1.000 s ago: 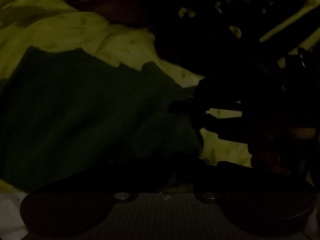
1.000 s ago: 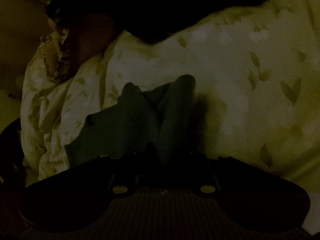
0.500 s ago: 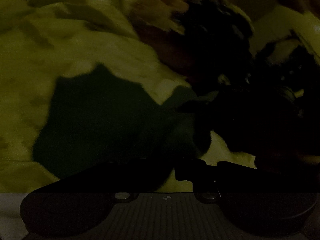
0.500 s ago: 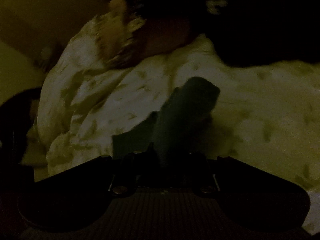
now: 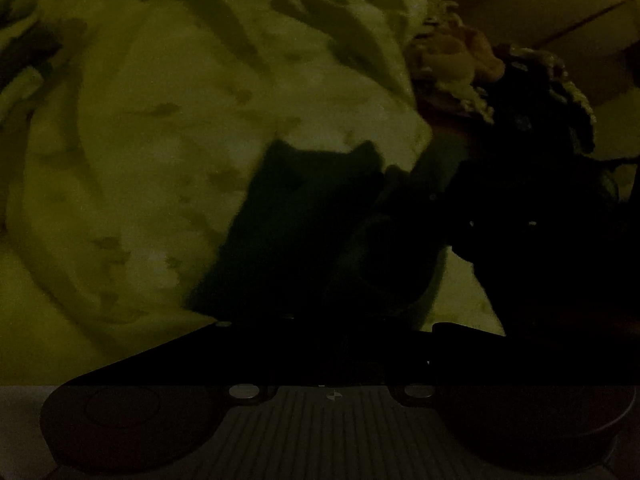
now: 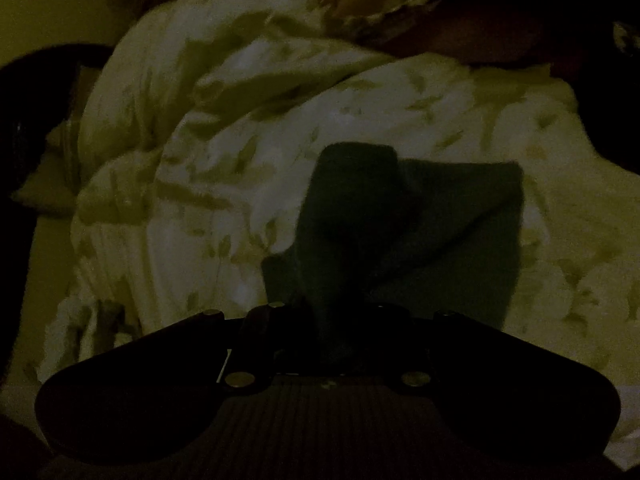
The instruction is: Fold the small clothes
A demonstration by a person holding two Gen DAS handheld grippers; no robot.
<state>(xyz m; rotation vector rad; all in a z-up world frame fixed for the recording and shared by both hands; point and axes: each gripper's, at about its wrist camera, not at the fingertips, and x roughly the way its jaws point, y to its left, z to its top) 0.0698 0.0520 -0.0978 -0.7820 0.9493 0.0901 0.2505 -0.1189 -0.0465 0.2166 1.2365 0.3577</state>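
We see a dark, soft garment (image 6: 420, 232) bunched on the leaf-printed bed quilt (image 6: 280, 140); right tongs (image 6: 340, 332) clamp one fold; left tongs' (image 5: 340, 332) grip is too dark to tell.

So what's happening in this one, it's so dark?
A person with a gripper in each hand is folding a small dark green garment on a pale leaf-print bedspread. The right gripper is shut on a bunched edge of the garment, which rises between its fingers. From the left wrist view the garment lies just ahead of the left gripper, but it is too dark to tell whether that one holds it. The fold is not finished.
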